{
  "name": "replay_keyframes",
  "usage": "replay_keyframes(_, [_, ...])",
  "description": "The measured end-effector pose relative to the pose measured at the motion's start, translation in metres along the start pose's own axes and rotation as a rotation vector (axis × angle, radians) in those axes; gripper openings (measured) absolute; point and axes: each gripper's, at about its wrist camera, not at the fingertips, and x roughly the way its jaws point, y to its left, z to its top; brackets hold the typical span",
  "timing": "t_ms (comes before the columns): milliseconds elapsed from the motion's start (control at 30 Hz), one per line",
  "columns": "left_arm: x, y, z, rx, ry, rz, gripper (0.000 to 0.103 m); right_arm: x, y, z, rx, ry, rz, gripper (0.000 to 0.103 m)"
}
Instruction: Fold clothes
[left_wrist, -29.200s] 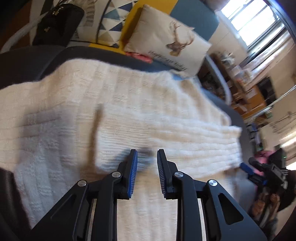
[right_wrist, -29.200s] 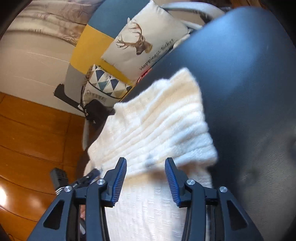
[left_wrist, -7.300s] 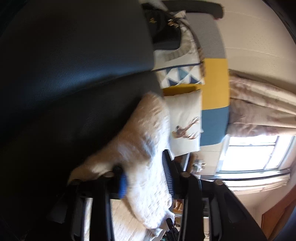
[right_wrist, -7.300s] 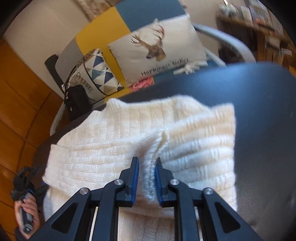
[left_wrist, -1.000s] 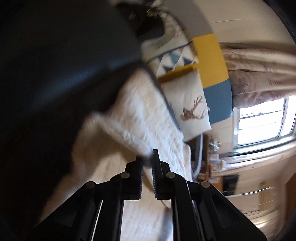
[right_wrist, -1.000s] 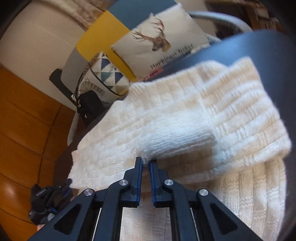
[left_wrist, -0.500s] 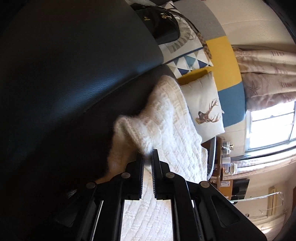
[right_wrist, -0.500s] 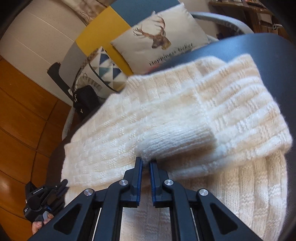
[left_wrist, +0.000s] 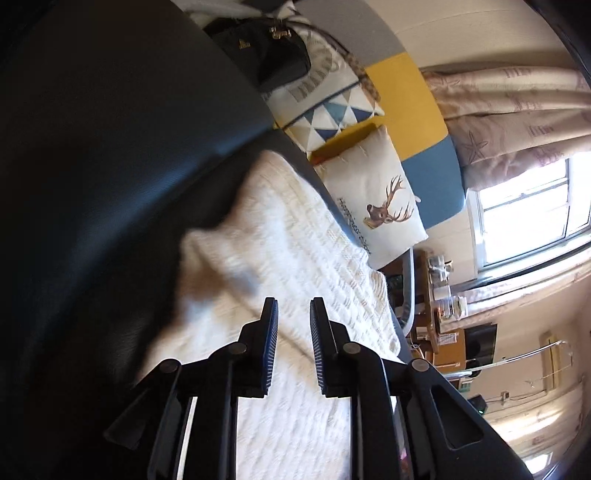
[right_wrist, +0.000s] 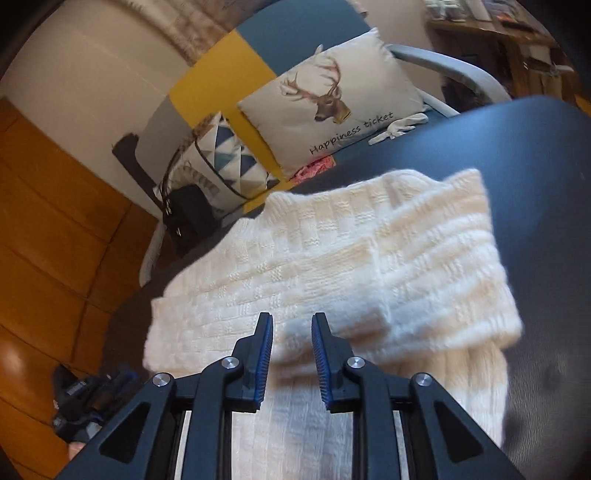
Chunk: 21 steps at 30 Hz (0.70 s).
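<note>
Closest in, the right gripper (right_wrist: 291, 325) hovers over the cream knitted sweater (right_wrist: 332, 266), its blue-padded fingers (right_wrist: 264, 350) apart with nothing between them. The left gripper (left_wrist: 291, 314) is the same: fingers (left_wrist: 269, 343) spread, empty, just above the knit (left_wrist: 295, 251).

The sweater lies on a dark, leather-like desk (right_wrist: 546, 184). Its body runs toward the grippers, and a folded band of it, with a sleeve (right_wrist: 332, 295) laid across on top, lies crosswise in front of the right gripper. In the left view the nearest part of the fabric is blurred.

Low at the left edge of the right view, the other handheld device (right_wrist: 88, 391) shows against the wooden floor (right_wrist: 40, 221).

Beyond the far edge of the desk stands a sofa (right_wrist: 218, 55) in yellow, blue and grey blocks. On it lean a deer cushion (right_wrist: 332, 99) printed "Happiness ticket", a cushion with triangles (right_wrist: 221, 158) and a black bag (right_wrist: 192, 218). Something pink (right_wrist: 314, 168) peeks out under the deer cushion, and a small white cloth (right_wrist: 399, 127) lies beside it.

Farthest off, a curtain (left_wrist: 509, 103) hangs by a bright window (left_wrist: 528, 214), and cluttered shelves (left_wrist: 443, 295) stand below.
</note>
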Motion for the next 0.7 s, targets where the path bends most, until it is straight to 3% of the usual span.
replay_keyframes(67, [0.019, 0.002, 0.007, -0.002, 0.030, 0.062, 0.021, 0.024, 0.000, 0.000, -0.034, 0.080, -0.106, 0.022])
replay_keyframes(100, [0.029, 0.004, 0.010, -0.001, 0.047, 0.096, 0.021, 0.034, -0.004, -0.002, -0.050, 0.108, -0.161, 0.016])
replay_keyframes(133, [0.036, 0.010, 0.013, -0.001, 0.064, 0.125, 0.016, 0.036, -0.008, -0.003, -0.060, 0.103, -0.173, 0.015])
replay_keyframes(267, [0.027, 0.012, 0.016, -0.015, 0.045, 0.094, 0.013, 0.025, -0.009, -0.003, -0.065, 0.049, -0.127, 0.017])
replay_keyframes(467, [0.033, -0.027, 0.026, 0.093, 0.021, 0.040, 0.016, 0.026, 0.019, 0.017, -0.178, -0.002, -0.133, 0.021])
replay_keyframes(567, [0.052, -0.033, 0.035, 0.108, 0.045, 0.067, 0.016, 0.048, 0.028, 0.027, -0.233, 0.028, -0.176, 0.021])
replay_keyframes(700, [0.073, -0.019, 0.049, 0.130, 0.045, 0.184, 0.013, 0.075, 0.022, 0.029, -0.282, 0.061, -0.238, 0.019])
